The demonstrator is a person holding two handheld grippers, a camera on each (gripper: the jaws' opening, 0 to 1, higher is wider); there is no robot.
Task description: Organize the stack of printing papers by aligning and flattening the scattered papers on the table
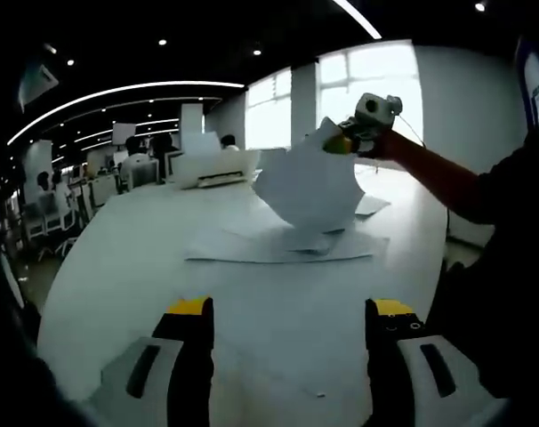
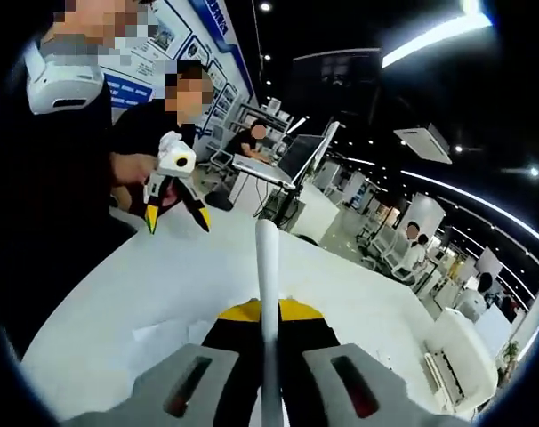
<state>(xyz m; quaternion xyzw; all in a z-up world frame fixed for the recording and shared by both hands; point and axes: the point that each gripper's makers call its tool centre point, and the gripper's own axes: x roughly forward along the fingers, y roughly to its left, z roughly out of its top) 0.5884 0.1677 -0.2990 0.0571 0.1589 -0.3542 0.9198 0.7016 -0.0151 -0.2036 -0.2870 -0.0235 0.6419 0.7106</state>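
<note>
Right gripper (image 2: 268,325) jaws clamp a lifted paper sheet (image 1: 307,187); left gripper (image 1: 290,325) jaws gape wide, empty, with scattered papers (image 1: 278,245) on the bench (image 1: 145,258) ahead of them.

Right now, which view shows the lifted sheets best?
The left gripper view: the lifted sheets hang broadside from the right hand-held gripper above the table. The right gripper view shows them edge-on.

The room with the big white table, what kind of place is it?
Probably a big open office. There is a long white table with loose papers, a printer at its far end, and people sitting at desks under strip ceiling lights.
</note>
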